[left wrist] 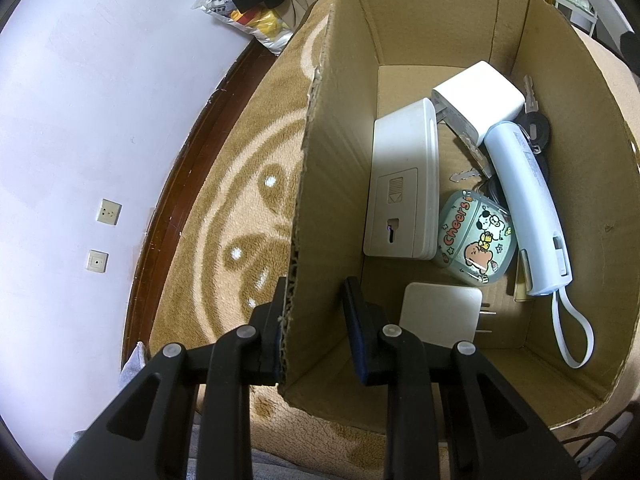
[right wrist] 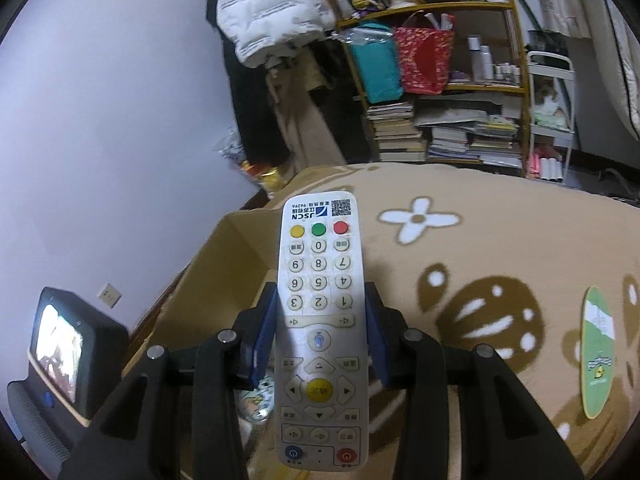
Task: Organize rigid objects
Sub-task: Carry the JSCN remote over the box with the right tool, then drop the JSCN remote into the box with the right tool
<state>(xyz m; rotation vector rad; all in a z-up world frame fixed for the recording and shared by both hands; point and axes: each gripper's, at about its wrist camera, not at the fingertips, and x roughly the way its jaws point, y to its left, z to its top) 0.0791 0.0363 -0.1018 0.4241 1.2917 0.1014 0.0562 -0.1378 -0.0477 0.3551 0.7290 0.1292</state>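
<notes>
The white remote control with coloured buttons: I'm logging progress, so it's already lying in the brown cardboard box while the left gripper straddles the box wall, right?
Not quite. The white remote control is not in the brown cardboard box; the right gripper holds it, as the right wrist view shows. The left gripper does straddle the box wall.

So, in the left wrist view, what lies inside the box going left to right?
White flat device → Cheers cartoon case → pale blue handheld gadget with strap, all inside the cardboard box.

White remote (right wrist: 319,320), brown box (left wrist: 336,184)
</notes>
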